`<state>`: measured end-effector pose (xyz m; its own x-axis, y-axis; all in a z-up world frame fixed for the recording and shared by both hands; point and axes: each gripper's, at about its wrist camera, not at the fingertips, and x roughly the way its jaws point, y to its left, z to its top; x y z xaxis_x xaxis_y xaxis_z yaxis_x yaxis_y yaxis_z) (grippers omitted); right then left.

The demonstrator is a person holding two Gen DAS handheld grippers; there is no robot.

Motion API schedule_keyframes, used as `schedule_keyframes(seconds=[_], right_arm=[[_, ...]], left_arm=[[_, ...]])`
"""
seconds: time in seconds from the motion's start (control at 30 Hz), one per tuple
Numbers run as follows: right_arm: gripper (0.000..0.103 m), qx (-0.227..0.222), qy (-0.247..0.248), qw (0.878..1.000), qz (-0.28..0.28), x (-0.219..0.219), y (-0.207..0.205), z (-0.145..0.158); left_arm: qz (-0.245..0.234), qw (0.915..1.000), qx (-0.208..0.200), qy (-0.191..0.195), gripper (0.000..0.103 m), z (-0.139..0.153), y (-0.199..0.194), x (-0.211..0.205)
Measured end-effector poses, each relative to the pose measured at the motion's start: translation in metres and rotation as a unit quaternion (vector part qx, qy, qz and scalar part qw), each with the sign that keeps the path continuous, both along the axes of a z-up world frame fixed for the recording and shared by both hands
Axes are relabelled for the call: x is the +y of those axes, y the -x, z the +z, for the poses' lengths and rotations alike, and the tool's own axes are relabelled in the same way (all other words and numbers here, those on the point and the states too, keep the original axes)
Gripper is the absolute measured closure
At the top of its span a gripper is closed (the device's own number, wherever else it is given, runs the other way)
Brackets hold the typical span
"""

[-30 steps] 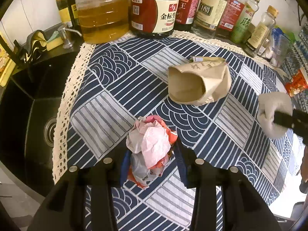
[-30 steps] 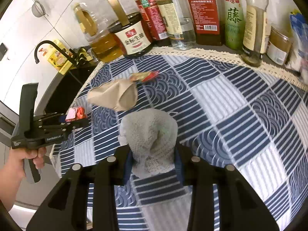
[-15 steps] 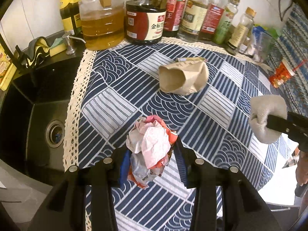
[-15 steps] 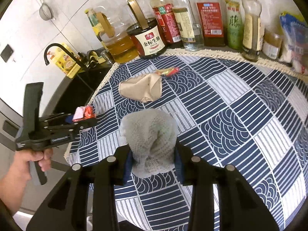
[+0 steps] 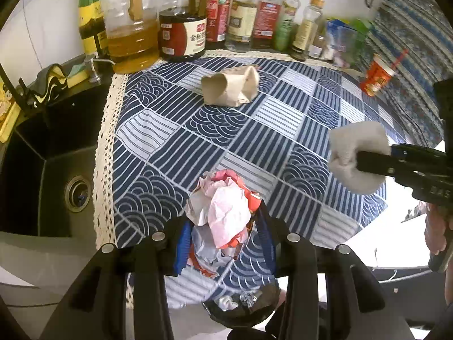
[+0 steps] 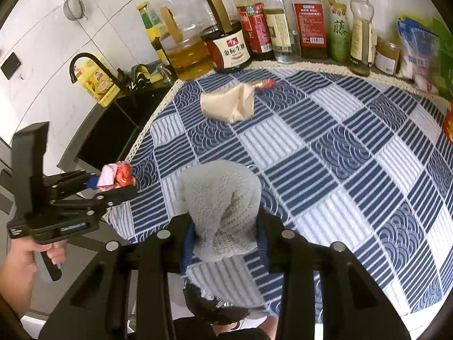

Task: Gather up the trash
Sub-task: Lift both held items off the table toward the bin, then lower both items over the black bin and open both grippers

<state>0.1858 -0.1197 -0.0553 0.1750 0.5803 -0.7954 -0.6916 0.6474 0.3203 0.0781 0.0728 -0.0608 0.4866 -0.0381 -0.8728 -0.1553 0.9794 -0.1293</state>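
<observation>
Surface (image 5: 175, 130) w/ blue-white patterned cloth; bottles (image 6: 254, 25) along far edge, black sink (image 5: 42, 147) at left. Left gripper (image 5: 223, 226) fingers clamped on crumpled pink/red wrapper (image 5: 223, 209); right gripper (image 6: 223, 226) fingers clamped on grey wad (image 6: 220, 195). Crumpled brown paper bag (image 5: 229, 87) lies far-centre. Dark bin (image 5: 240, 308) below near edge.

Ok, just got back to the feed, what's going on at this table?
A person is clearing trash with hand-held tongs. The left tongs are shut on a crumpled pink-and-red wrapper, the right tongs on a wad of grey-white paper towel, both over the near edge of the blue patterned tablecloth. A black-lined bin sits below. A crumpled brown paper bag is not yet collected.
</observation>
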Motion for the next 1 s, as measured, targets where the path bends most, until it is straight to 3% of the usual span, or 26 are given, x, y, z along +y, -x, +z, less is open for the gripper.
schedule_keyframes(seconds=[0.47,0.63,1.0], right_arm=[[0.066,0.001,0.015,1.000,-0.013,-0.008,0.063,-0.008],[0.066,-0.007,0.027,1.000,-0.006,-0.007,0.087,-0.013],[0.066,0.021,0.041,0.999,-0.002,-0.010,0.124,-0.038]], left_arm=[[-0.033,0.9991,-0.017,0.021,0.063,0.004,0.062,-0.016],[-0.037,0.9988,-0.011,0.031,0.063,-0.006,0.080,-0.019],[-0.046,0.9973,0.021,0.053,0.063,-0.043,0.112,-0.031]])
